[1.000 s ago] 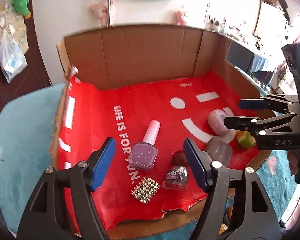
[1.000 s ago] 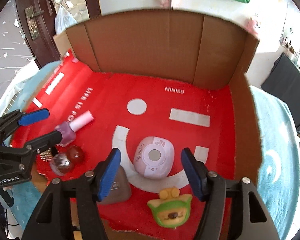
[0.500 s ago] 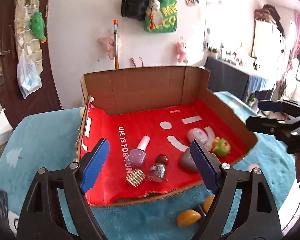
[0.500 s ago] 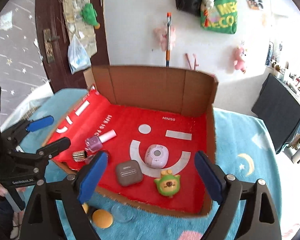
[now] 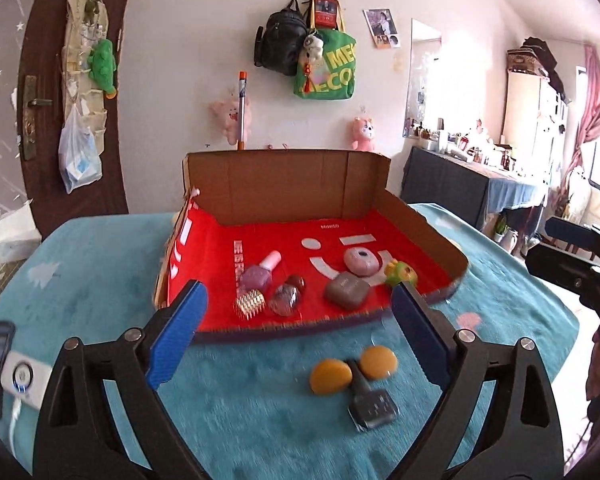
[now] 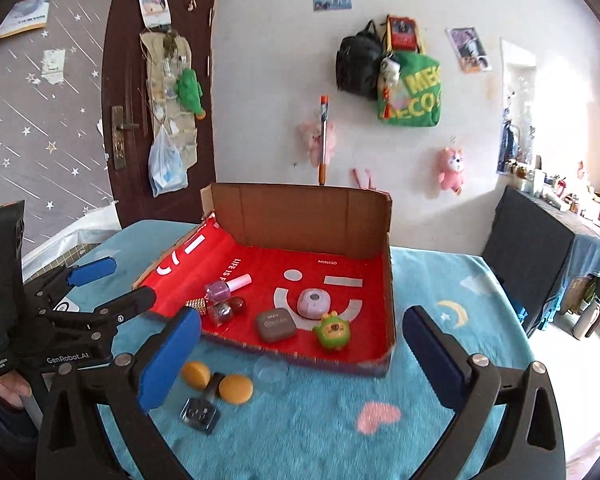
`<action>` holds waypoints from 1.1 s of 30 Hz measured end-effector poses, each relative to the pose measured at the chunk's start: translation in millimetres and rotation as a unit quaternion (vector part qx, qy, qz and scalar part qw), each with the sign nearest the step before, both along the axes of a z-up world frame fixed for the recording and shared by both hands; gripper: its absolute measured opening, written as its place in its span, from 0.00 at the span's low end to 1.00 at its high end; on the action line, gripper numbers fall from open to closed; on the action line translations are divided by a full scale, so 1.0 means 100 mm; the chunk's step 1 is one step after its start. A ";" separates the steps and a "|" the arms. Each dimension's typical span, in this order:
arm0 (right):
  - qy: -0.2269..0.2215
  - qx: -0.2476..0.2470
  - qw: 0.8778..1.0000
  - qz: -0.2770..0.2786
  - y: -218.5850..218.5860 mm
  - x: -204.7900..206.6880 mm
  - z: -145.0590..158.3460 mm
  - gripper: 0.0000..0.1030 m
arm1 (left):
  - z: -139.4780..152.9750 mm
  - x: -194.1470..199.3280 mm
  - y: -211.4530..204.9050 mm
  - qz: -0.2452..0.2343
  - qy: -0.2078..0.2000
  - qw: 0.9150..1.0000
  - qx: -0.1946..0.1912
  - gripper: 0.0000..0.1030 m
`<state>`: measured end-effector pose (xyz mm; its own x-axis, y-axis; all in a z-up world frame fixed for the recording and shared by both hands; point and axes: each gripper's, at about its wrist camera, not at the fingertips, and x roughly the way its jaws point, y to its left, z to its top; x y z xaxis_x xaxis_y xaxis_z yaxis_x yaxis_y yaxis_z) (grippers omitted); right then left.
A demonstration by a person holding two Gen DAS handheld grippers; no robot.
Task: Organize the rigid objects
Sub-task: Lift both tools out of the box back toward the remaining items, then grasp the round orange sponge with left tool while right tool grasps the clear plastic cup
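A cardboard box [image 5: 284, 184] [image 6: 300, 216] with a red liner holds a purple nail polish bottle [image 5: 260, 274] [image 6: 226, 287], a gold studded piece [image 5: 250, 301], a clear jar and a dark red ball [image 5: 295, 281], a grey case [image 5: 346, 289] [image 6: 275, 324], a pink round case [image 5: 361, 261] [image 6: 314, 302] and a green toy [image 5: 399, 273] [image 6: 333, 330]. Two orange discs [image 5: 352, 368] [image 6: 216, 382] and a dark bottle [image 5: 370, 402] [image 6: 202, 410] lie on the cloth in front. My left gripper [image 5: 300, 332] and right gripper [image 6: 300, 356] are open, empty, held back from the box.
The table has a teal fluffy cloth [image 5: 92, 280] [image 6: 440, 380]. A clear dome lid [image 6: 271, 368] lies by the box front. A phone and a white charger [image 5: 4, 364] lie at the left edge. A dark cabinet [image 6: 540, 248] stands at the right.
Both grippers have pulled back and up from inside the box; the whole box and the items on the cloth in front are now in view. Both stay open.
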<state>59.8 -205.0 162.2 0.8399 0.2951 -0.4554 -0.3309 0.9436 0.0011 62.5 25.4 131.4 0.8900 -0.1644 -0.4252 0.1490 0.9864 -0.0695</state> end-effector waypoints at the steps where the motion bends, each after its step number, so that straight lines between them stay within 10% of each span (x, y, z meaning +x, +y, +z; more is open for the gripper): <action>1: -0.003 0.002 1.000 -0.005 -0.01 -0.06 -0.05 1.00 | -0.03 -0.04 -0.01 0.003 0.000 1.000 0.001 0.91; 33: 0.075 0.026 0.994 -0.071 -0.16 -0.25 -1.41 1.00 | -1.00 -0.30 -0.13 0.017 0.074 0.997 -0.003 0.92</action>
<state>35.2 -220.7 21.3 0.7990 0.2054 -0.5652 -0.1875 0.9781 0.0904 32.3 11.9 31.7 0.8224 -0.1377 -0.5521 0.1028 0.9903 -0.0938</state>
